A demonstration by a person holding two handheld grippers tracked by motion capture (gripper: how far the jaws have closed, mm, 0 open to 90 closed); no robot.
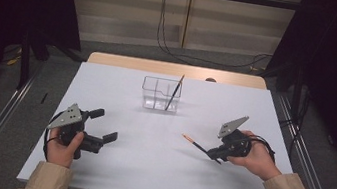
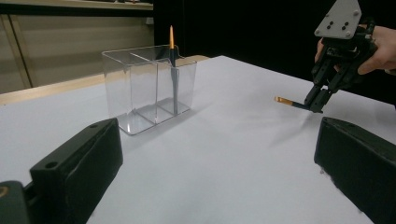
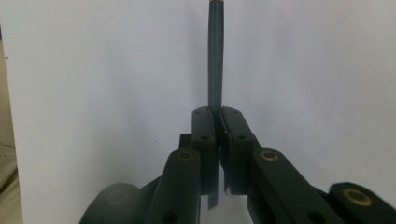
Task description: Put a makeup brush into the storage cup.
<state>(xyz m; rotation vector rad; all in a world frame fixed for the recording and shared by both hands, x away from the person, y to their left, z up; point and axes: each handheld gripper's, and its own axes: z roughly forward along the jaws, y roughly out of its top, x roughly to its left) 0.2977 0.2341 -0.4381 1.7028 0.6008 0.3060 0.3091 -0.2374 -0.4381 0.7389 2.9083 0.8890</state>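
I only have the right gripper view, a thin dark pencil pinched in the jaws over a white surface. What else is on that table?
Observer: A clear plastic two-compartment holder stands near the table's far edge.
Operator: Anything in it?
Observer: One thin dark pencil with an orange tip leans in its right compartment, as the high view shows it.
Operator: Where is the other gripper?
Observer: The left gripper hovers at the table's left side, jaws wide open, holding nothing.
Operator: And my pencil's far end?
Observer: The held dark pencil points its orange end toward the table's middle from the right gripper.
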